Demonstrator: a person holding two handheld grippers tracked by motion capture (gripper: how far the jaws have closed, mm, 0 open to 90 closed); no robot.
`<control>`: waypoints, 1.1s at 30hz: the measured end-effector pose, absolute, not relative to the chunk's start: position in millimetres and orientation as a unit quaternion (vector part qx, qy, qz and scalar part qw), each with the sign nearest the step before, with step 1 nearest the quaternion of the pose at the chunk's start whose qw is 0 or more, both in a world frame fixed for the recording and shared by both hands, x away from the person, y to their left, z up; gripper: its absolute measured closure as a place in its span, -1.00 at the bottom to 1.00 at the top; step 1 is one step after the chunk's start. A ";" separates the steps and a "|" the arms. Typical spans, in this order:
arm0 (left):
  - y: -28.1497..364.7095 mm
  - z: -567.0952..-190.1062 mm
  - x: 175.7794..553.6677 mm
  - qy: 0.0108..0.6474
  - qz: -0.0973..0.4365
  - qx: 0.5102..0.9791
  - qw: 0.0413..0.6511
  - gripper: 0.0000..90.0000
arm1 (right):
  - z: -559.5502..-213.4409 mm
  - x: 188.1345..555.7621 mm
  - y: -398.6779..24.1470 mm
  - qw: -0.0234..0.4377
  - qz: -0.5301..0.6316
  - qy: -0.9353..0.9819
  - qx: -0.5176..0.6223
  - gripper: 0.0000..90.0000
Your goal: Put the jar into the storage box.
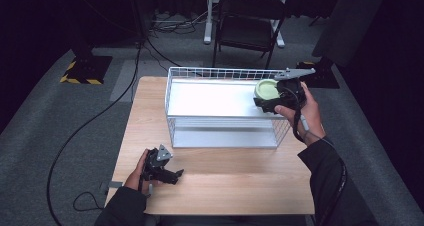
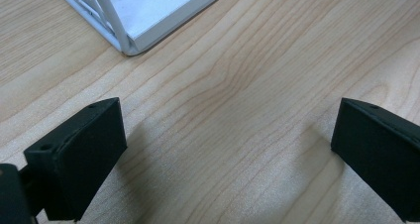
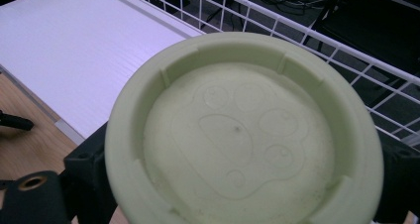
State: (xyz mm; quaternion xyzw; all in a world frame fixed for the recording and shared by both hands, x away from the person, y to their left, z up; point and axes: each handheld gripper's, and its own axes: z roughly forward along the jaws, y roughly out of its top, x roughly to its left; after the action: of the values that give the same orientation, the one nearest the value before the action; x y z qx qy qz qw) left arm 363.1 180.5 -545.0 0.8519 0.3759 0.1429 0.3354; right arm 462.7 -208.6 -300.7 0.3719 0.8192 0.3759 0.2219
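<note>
Over rack (image 1: 220,98), right gripper (image 1: 272,98) gripping dish (image 3: 242,135)

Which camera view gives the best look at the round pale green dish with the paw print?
The right gripper view: the round pale green dish is close there, so its embossed paw print and ribbed rim are clear. The high view shows it small, in the right gripper at the white wire shelf. The left gripper view adds nothing on it.
</note>
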 end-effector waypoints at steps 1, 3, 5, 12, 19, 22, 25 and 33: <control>180.5 -545.0 363.2 0.376 0.143 0.852 0.335 -0.99 | -301.7 464.0 -207.7 0.222 0.376 0.819 0.373 -0.75; 180.5 -545.0 363.2 0.376 0.143 0.852 0.335 -0.99 | -304.4 467.6 -206.3 0.221 0.374 0.819 0.375 -0.75; 180.5 -545.0 363.1 0.376 0.143 0.852 0.335 -0.99 | -307.1 470.8 -205.2 0.220 0.372 0.818 0.380 -0.75; 180.5 -545.0 363.1 0.376 0.143 0.852 0.335 -0.99 | -316.0 479.5 -203.8 0.212 0.374 0.814 0.390 -0.75; 180.5 -545.0 363.1 0.376 0.143 0.852 0.336 -0.99 | -319.7 483.1 -207.3 0.197 0.393 0.808 0.392 -0.75; 180.5 -545.0 363.1 0.376 0.143 0.852 0.335 -0.99 | -320.8 483.1 -208.7 0.198 0.399 0.806 0.389 -0.76; 180.5 -545.0 363.1 0.376 0.143 0.852 0.335 -0.99 | -321.3 482.9 -208.1 0.201 0.399 0.807 0.388 -0.76; 180.5 -545.0 363.1 0.376 0.143 0.852 0.335 -0.99 | -324.4 482.5 -204.8 0.208 0.396 0.808 0.384 -0.91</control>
State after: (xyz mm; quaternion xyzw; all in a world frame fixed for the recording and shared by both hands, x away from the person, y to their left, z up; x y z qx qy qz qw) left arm 363.1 180.5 -545.0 0.8519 0.3760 0.1428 0.3354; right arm 482.5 -204.8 -324.4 0.3836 0.8079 0.3962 0.2078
